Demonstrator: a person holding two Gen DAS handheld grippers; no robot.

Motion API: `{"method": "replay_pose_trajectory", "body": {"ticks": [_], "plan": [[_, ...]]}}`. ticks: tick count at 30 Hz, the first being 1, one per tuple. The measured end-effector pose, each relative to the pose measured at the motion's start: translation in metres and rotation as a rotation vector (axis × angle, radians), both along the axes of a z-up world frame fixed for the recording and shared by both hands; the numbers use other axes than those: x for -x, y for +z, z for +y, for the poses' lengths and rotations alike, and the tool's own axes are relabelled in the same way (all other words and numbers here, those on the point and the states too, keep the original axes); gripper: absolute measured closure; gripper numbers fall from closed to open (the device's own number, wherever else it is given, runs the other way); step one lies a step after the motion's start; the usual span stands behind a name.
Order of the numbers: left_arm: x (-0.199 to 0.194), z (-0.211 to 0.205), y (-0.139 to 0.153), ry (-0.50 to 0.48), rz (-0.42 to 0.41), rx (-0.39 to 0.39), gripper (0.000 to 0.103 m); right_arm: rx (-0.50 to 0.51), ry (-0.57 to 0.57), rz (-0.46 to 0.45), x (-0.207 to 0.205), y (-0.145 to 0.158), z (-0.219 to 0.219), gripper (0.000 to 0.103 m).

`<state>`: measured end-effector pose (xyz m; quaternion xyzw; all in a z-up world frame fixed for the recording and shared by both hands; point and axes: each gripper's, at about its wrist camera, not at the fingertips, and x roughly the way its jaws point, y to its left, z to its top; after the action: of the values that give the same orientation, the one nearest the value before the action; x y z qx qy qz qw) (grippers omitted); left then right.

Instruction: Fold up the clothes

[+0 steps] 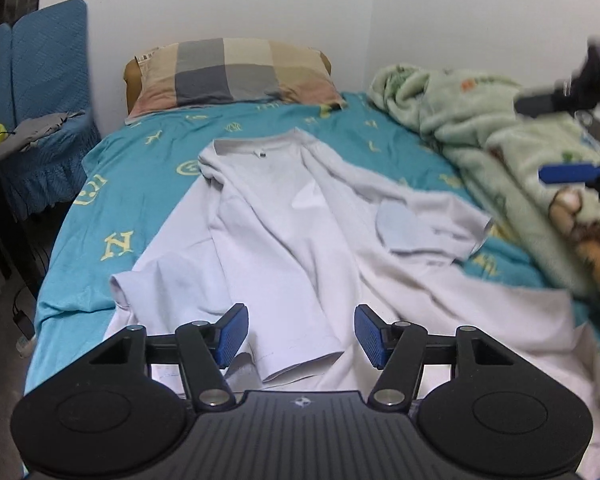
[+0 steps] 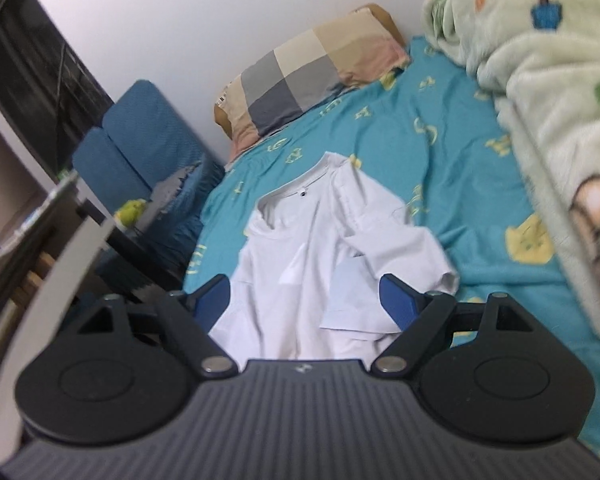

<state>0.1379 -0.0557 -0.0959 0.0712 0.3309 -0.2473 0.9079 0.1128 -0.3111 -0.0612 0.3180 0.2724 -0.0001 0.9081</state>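
A white T-shirt [image 1: 284, 232] lies spread and creased on the teal bedsheet [image 1: 140, 184], collar toward the pillow, both sleeves folded in over the body. My left gripper [image 1: 300, 332] is open and empty, just above the shirt's near part, with a folded sleeve cuff between its blue pads. My right gripper [image 2: 306, 304] is open and empty, held above the shirt [image 2: 312, 248] near its right sleeve. The right gripper also shows blurred at the right edge of the left wrist view [image 1: 568, 136], above the blanket.
A checked pillow [image 1: 232, 72] lies at the head of the bed against the white wall. A pale green fleece blanket [image 1: 500, 136] is heaped along the bed's right side. A blue padded chair [image 1: 40, 92] with grey cloth stands left of the bed.
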Motion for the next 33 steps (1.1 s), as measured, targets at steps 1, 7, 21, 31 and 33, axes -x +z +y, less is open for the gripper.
{"method": "replay_pose_trajectory", "body": {"ticks": [1,7,21,31,33], "plan": [[-0.006,0.001,-0.007,0.01,0.019,-0.006,0.052,-0.016,0.002,0.003,-0.003,-0.002,0.0,0.02],[-0.026,0.003,-0.027,0.043,0.065,0.024,0.096,-0.065,0.007,0.04,-0.018,-0.014,-0.003,0.02],[-0.137,0.141,0.106,0.507,-0.059,0.401,0.099,-0.136,-0.045,0.06,-0.019,-0.017,-0.017,0.019],[-0.266,0.222,0.099,0.794,-0.05,0.204,0.1,-0.095,-0.101,0.131,-0.053,-0.045,-0.029,0.019],[-0.284,0.226,0.072,0.809,-0.007,0.132,0.099,-0.081,-0.109,0.15,-0.061,-0.053,-0.031,0.019]]}}
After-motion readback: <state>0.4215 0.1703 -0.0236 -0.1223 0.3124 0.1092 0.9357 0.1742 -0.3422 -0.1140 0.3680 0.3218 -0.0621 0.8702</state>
